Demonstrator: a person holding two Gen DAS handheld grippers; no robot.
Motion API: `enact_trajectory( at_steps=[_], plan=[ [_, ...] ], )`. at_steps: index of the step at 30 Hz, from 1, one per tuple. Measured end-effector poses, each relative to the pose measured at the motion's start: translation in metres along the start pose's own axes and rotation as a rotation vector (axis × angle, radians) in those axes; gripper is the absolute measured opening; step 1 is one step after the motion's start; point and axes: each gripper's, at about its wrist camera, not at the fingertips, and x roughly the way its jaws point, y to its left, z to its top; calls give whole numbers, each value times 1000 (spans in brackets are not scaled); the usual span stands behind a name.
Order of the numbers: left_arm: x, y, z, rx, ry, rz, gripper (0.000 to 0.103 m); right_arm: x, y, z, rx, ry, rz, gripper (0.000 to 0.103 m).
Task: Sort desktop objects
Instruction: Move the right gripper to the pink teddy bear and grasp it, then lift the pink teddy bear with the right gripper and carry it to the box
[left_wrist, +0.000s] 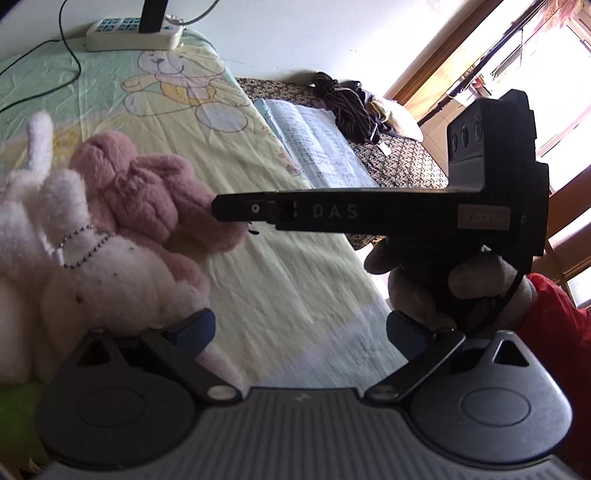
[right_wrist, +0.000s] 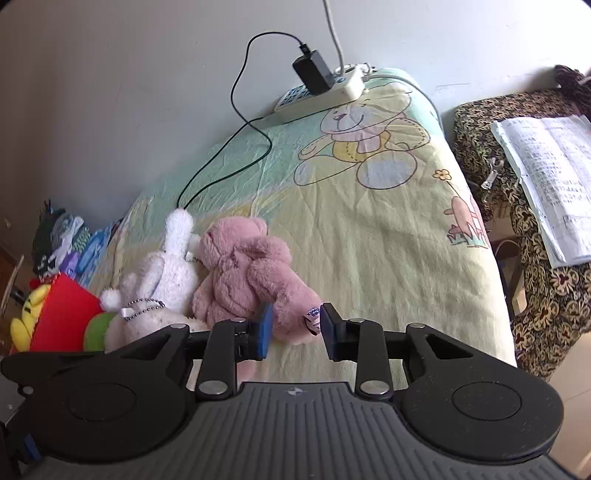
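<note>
A pink plush bear (right_wrist: 247, 273) lies on the bear-print bedspread (right_wrist: 369, 229), with a white plush bunny (right_wrist: 166, 269) pressed against its left side. My right gripper (right_wrist: 297, 330) has its blue pads a little apart around the bear's tagged leg, and I see no squeeze. In the left wrist view the right gripper (left_wrist: 221, 210) reaches in from the right, held by a gloved hand (left_wrist: 461, 284), with its tip at the pink bear (left_wrist: 147, 192). My left gripper (left_wrist: 303, 332) is wide open over bare bedspread, its left finger beside the white bunny (left_wrist: 92, 273).
A red, yellow and green plush (right_wrist: 62, 317) lies left of the bunny. A power strip (right_wrist: 321, 92) with a black charger and cable sits by the wall. An open book (right_wrist: 546, 177) lies on a patterned cloth surface right of the bed. Small items are piled at the far left (right_wrist: 70, 240).
</note>
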Motion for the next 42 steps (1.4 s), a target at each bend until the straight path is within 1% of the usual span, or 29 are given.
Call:
enact_trajectory(
  at_steps=[3,6,9,11,13,15,17,18,20,22,25,27,28,32,35,38,42],
  plan=[
    [-2,7,3,-4,4,12,95,6,-3,8,-26,8,46,32],
    [-1,14,3,-12,12,31,90,18,-3,17,-49,28,68,32],
    [-2,14,3,-12,16,24,90,31,-5,22,-43,51,95,36],
    [-1,14,4,-8,23,24,90,40,-7,22,-32,69,109,41],
    [-1,14,4,-7,29,21,90,44,-8,20,-22,73,124,42],
    [-1,14,5,-4,36,19,90,44,-13,18,9,73,142,42],
    [-2,14,5,-2,45,18,90,42,-17,15,29,84,154,34],
    [-3,14,5,-4,49,16,91,39,-18,12,32,87,158,33],
    [-5,13,3,-7,58,5,93,33,-19,4,47,92,161,29],
    [-7,10,2,-4,69,-3,94,24,-20,-6,69,82,149,28],
    [-12,0,1,31,63,-10,95,6,-21,-21,108,70,130,27],
    [-13,-8,1,62,81,-49,95,-8,-22,-33,124,62,111,27],
    [-14,-12,0,76,77,-60,95,-15,-23,-39,136,59,102,27],
    [-4,-26,-2,121,102,-98,96,-47,-29,-63,209,40,71,27],
    [12,-34,-7,140,140,-103,95,-69,-32,-83,240,30,31,27],
    [26,-38,-14,148,184,-110,91,-87,-35,-106,310,31,21,27],
    [43,-43,-19,169,223,-83,84,-102,-37,-130,373,28,21,29]
  ],
)
